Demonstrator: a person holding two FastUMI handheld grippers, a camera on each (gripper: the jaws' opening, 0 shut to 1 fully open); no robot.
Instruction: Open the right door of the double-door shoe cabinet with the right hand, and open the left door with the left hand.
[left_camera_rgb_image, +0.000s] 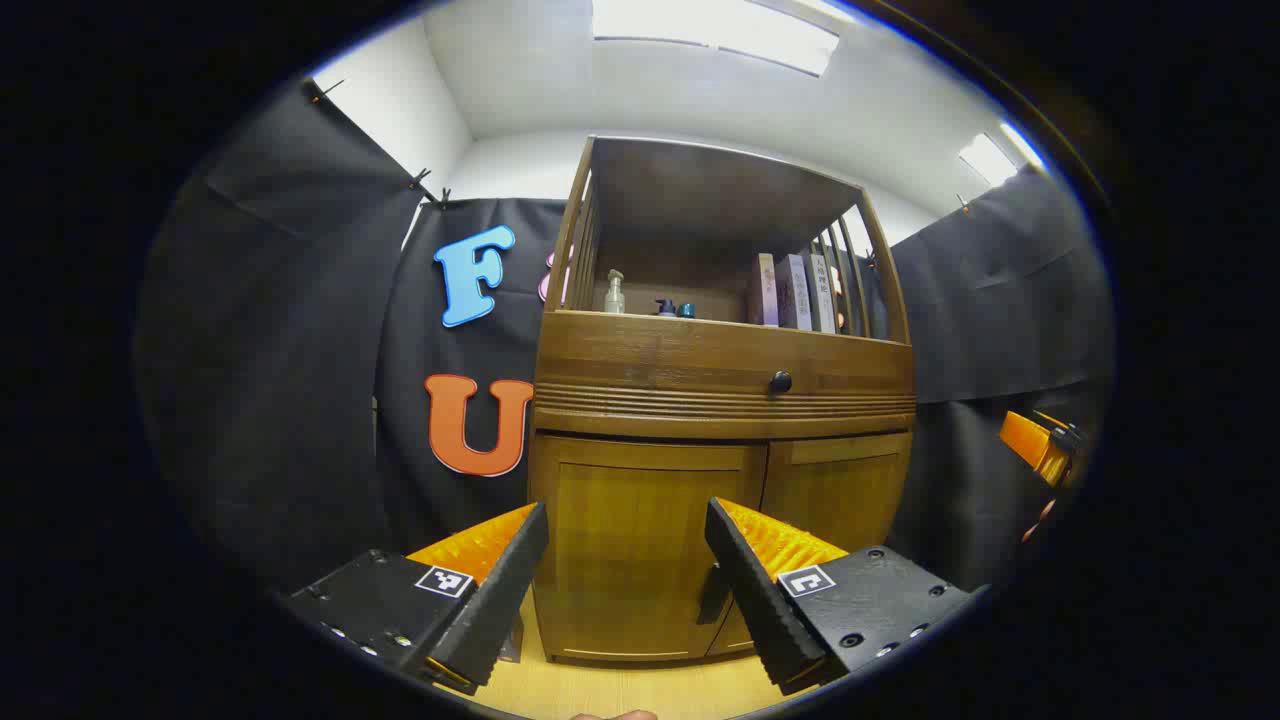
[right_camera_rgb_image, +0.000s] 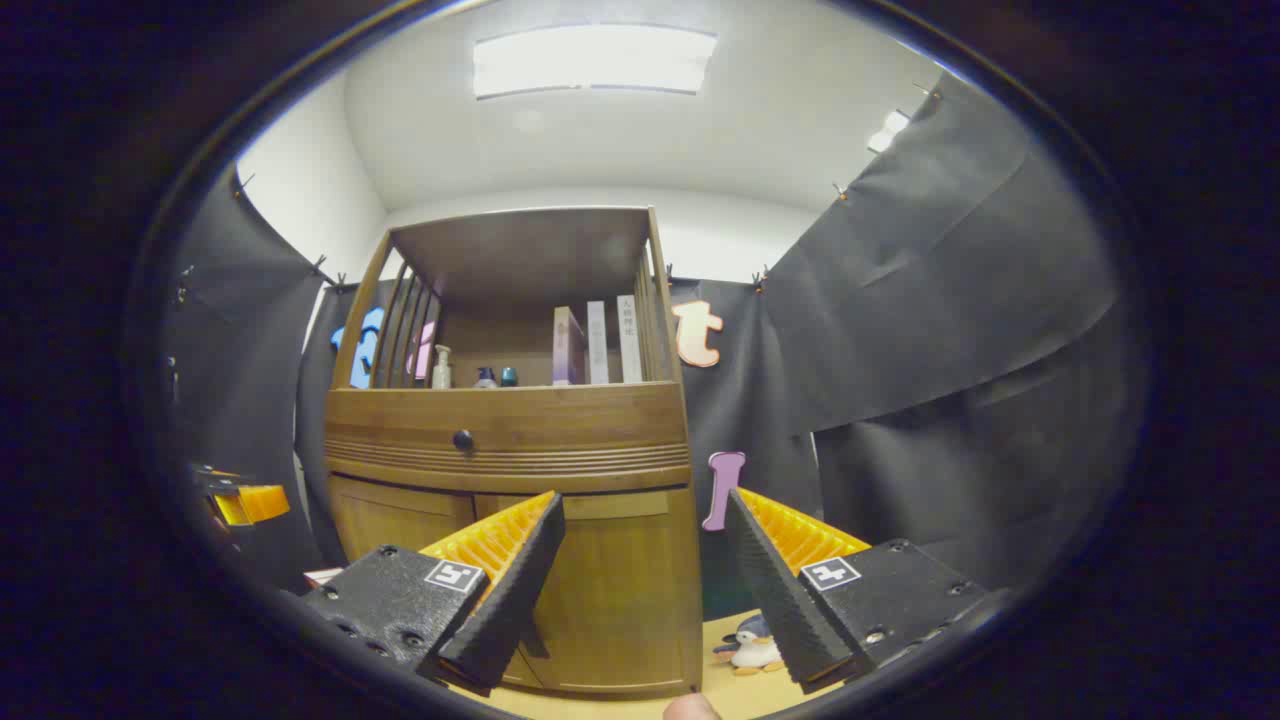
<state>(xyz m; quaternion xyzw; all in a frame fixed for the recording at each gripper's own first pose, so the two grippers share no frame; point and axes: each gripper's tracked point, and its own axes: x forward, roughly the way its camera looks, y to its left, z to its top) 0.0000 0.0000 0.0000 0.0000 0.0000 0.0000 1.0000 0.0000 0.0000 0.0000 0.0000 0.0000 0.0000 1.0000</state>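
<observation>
Wooden shoe cabinet (left_camera_rgb_image: 720, 400) ahead, both lower doors closed | left gripper (left_camera_rgb_image: 625, 575) fingers wide apart, empty, facing left door (left_camera_rgb_image: 640, 540) | right gripper (right_camera_rgb_image: 645, 585) fingers wide apart, empty, facing right door (right_camera_rgb_image: 610, 590) | step: approach | next: advance right gripper to right door handle, close, pull.

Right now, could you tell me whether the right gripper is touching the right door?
Apart. In the right gripper view, the right gripper is open and short of the cabinet, with the shut right door plain between its fingers, neither pressing on it.
</observation>
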